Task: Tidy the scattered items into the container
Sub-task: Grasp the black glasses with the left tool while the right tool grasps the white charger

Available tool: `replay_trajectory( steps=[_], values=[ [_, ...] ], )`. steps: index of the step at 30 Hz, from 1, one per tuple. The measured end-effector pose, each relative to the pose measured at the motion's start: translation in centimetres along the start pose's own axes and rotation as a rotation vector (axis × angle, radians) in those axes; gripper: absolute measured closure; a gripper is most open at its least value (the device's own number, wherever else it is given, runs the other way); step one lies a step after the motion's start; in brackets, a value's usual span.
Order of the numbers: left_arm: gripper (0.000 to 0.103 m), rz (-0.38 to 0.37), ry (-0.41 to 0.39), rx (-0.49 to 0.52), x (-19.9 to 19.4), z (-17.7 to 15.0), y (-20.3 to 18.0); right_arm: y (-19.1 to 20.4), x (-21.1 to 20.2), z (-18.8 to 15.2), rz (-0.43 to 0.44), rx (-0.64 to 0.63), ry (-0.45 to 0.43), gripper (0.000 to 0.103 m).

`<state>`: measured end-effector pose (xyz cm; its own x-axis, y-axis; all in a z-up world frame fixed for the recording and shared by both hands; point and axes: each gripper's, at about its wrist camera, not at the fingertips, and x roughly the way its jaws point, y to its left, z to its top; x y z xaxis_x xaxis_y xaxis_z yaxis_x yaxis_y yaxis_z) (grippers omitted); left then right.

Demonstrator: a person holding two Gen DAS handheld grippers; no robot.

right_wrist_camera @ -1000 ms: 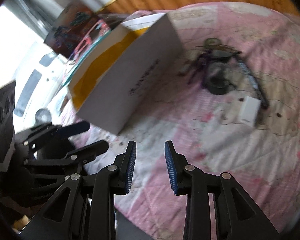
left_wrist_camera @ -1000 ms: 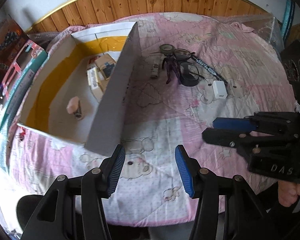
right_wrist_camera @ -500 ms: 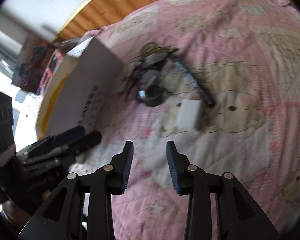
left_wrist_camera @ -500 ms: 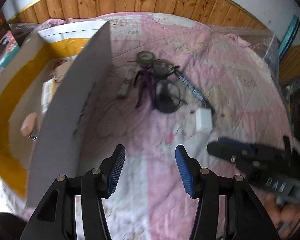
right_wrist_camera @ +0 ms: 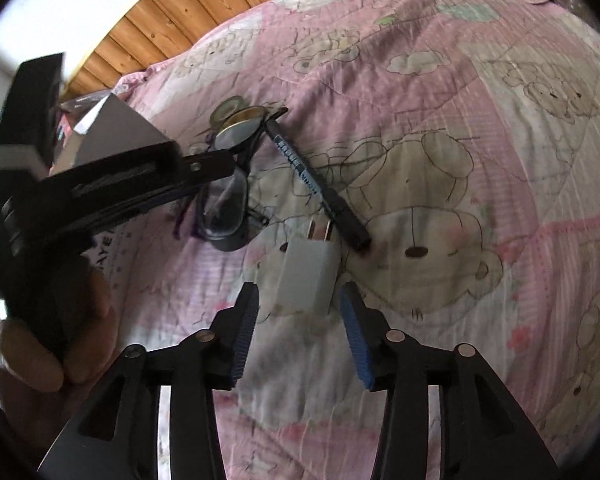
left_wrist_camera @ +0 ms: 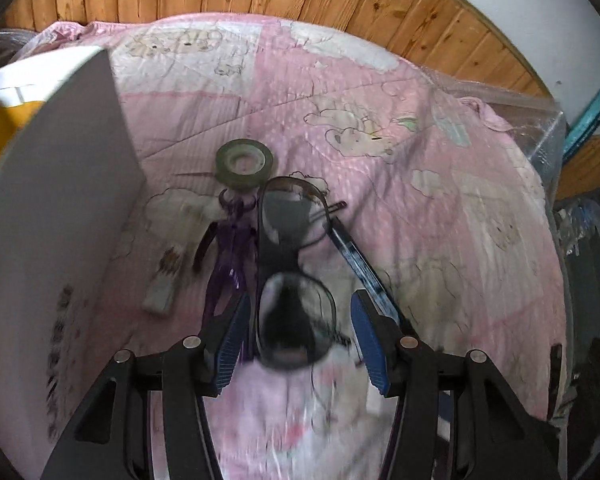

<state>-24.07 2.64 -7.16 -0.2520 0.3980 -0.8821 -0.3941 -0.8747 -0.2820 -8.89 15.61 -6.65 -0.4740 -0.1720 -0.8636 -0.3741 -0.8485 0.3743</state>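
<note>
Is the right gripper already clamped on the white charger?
No: in the right wrist view the right gripper stands open, its blue pads either side of the white charger with gaps showing.

- Quilt (left_wrist_camera: 380, 128): pink and white patches, printed with outlined bears and clouds.
- Glasses (left_wrist_camera: 292, 272) between the left jaws: dark frame.
- Plug (right_wrist_camera: 308, 276) between the right jaws: white, with coppery prongs.
- Pen (right_wrist_camera: 320, 184) beyond the plug: black with blue-and-white lettering.
- Tape roll (left_wrist_camera: 244, 162): olive green.
- Figure (left_wrist_camera: 234, 240) left of the glasses: translucent purple.
- Box (left_wrist_camera: 48, 208) wall: grey outside, yellow inside.
- Pads (right_wrist_camera: 354, 330): blue, ribbed.
</note>
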Motion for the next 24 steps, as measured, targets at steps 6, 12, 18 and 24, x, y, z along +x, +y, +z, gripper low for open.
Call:
replay_trajectory(
  steps=[6,12,18,24],
  values=[
    [0.049,-0.016,0.025,-0.017,3.7,1.0,0.3,-0.6,2.2,0.5,-0.023,-0.005,0.016,0.051],
    [0.069,-0.038,-0.007,0.043,4.0,1.5,0.2,-0.5,2.1,0.4,-0.030,-0.025,0.019,0.060],
    [0.079,-0.111,-0.001,-0.038,0.8,-0.4,2.3,-1.6,0.3,0.2,0.029,0.029,0.039,0.068],
    [0.080,-0.041,0.024,-0.023,-2.7,-3.4,2.9,-2.0,-0.3,-0.5,0.034,0.038,0.068,0.069]
  ],
)
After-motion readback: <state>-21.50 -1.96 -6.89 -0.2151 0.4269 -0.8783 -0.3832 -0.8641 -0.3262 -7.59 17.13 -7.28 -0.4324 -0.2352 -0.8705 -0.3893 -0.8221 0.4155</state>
